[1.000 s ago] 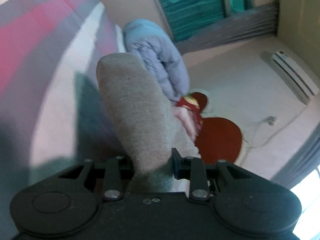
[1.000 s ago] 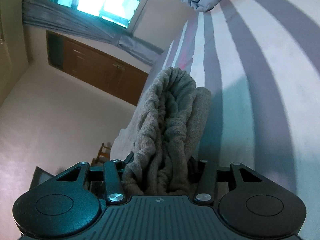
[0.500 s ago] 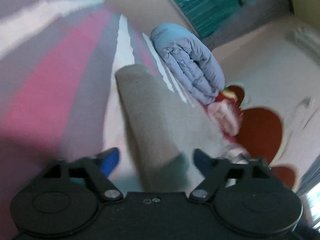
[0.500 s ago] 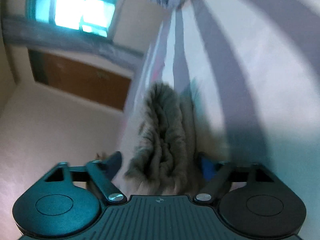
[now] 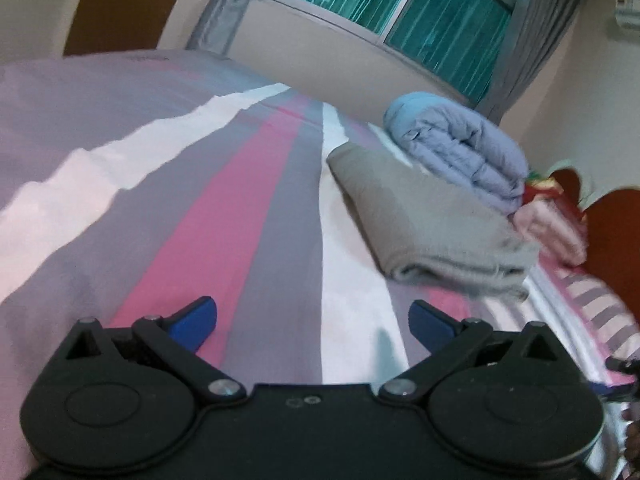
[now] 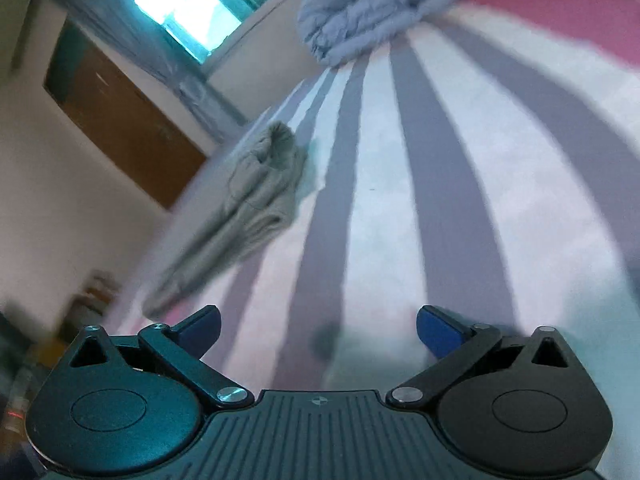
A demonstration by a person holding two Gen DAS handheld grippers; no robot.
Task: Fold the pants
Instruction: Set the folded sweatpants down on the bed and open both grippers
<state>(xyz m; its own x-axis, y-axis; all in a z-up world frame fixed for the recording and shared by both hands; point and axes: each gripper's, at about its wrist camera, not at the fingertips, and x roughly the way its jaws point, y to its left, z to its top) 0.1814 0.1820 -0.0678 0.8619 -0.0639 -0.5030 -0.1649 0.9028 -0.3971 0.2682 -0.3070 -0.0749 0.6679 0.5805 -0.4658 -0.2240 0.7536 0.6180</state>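
Note:
The grey pants lie folded in a compact bundle on the striped bed, ahead and right of my left gripper. That gripper is open and empty, its blue pads apart, a short way back from the bundle. In the right wrist view the same grey pants lie ahead to the left, near the bed's left edge. My right gripper is open and empty, well back from them over the bed.
A folded light-blue quilt lies just behind the pants, also seen in the right wrist view. Pink and red folded cloth sits at its right. A window and a wooden door are beyond the bed.
Both grippers were shut on the grey pants, then opened and let them go. Both have pulled back, and the bundle now rests on the bed.

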